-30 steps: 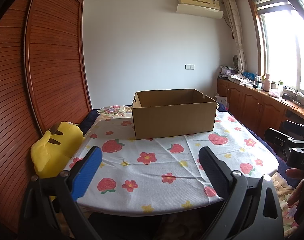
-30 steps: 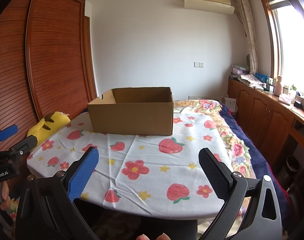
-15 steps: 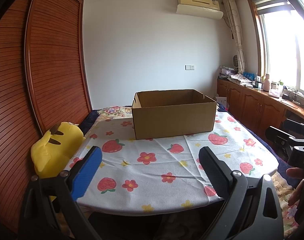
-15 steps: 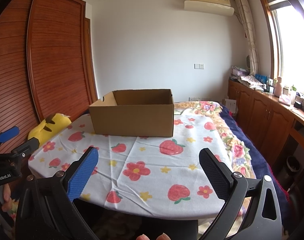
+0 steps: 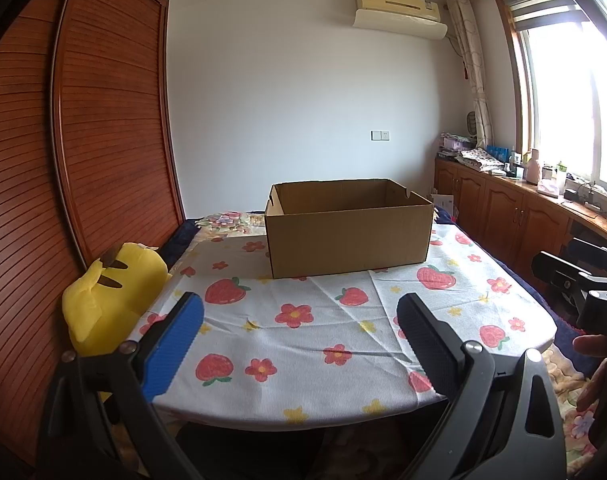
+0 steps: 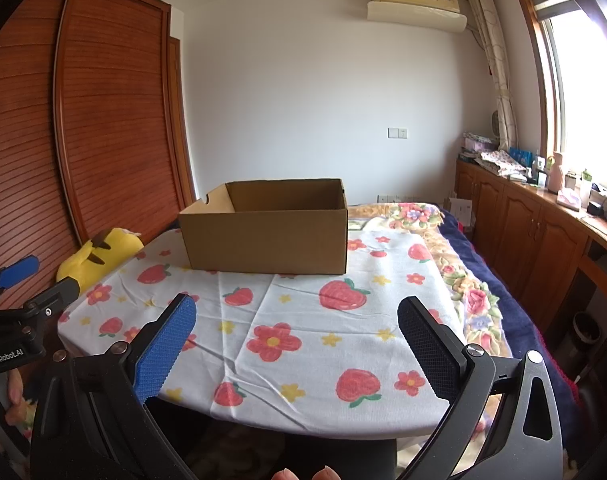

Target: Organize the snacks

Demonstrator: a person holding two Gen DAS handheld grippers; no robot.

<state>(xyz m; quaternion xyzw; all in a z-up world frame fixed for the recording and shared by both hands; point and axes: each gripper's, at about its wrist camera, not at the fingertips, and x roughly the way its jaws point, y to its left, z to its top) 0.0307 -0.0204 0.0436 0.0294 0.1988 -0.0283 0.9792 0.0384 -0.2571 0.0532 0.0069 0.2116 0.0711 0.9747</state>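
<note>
Box (image 5: 347, 240): brown cardboard, top open, flaps not visible. It sits upright at the far side of the bench (image 5: 303, 344), on a white cloth (image 6: 303, 344) printed with strawberries and flowers. From both wrist views only the upper inner walls show; the floor of the box is hidden, so its contents cannot be told. No snacks are visible on the cloth.

Left tool (image 5: 299, 320): held low over the near edge of the bench, pointing at the box, well apart from it. Fingers spread wide, one with a blue pad (image 5: 171, 348), the other black (image 5: 427, 344); nothing between them.

Right tool (image 6: 297, 320): same posture at the near edge, box ahead and slightly left. Fingers wide apart, blue pad (image 6: 165, 348) and black pad (image 6: 427, 346), nothing gripped.

Each tool appears at the margin of the other's view, with part of a hand (image 5: 593, 364) on its handle.

Yellow plush (image 5: 111, 296): lies off the left edge of the bench, against a slatted wooden wardrobe (image 5: 63, 160).

Beyond the bench: a bed (image 6: 463, 272) with a floral blanket runs along the right; wooden cabinets (image 6: 523, 220) under a window (image 6: 583, 100) carry small items too blurred to identify. An air conditioner (image 5: 399, 6) hangs on the far wall.
</note>
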